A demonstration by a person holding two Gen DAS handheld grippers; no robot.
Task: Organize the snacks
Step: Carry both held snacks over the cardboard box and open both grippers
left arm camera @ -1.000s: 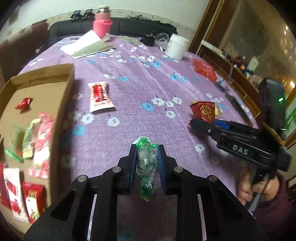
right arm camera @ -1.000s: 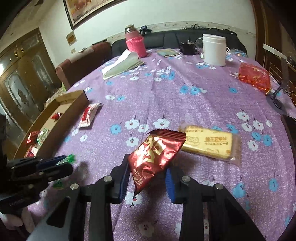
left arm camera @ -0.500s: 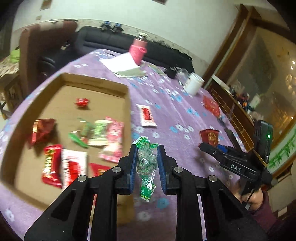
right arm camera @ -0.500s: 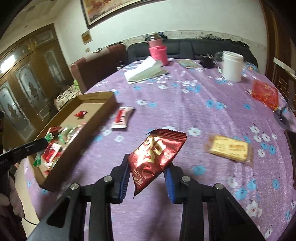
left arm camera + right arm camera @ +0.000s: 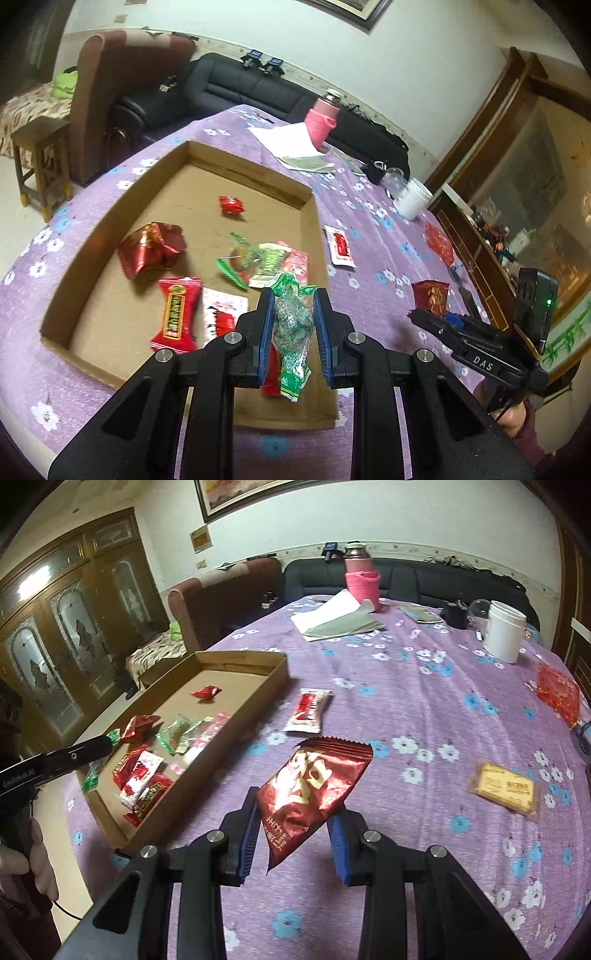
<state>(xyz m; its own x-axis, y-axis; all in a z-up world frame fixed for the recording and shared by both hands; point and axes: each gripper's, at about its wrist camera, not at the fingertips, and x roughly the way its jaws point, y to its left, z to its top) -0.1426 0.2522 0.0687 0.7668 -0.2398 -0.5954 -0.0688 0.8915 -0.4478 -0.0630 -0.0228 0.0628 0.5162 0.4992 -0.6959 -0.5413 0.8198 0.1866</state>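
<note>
My left gripper (image 5: 293, 295) is shut on a green candy packet (image 5: 291, 325), held above the near right corner of the cardboard tray (image 5: 110, 221). The tray (image 5: 266, 686) holds several red, green and pink snack packets (image 5: 151, 251). My right gripper (image 5: 291, 805) is shut on a dark red foil snack bag (image 5: 314, 782), over the purple flowered tablecloth to the right of the tray. That bag (image 5: 430, 295) and the right gripper (image 5: 417, 314) also show at the right of the left wrist view. The left gripper (image 5: 109, 742) reaches over the tray in the right wrist view.
On the cloth lie a red-and-white packet (image 5: 308, 710), a yellow biscuit pack (image 5: 506, 786) and a red bag (image 5: 557, 694). Farther back stand a white jar (image 5: 504, 631), a pink-sleeved flask (image 5: 360, 576) and papers (image 5: 336, 622). A hand (image 5: 33, 864) holds the left gripper's handle.
The left gripper has carried the green packet leftward from over the cloth to over the tray. The right gripper has also shifted toward the tray with its red bag; both grips are unchanged.
</note>
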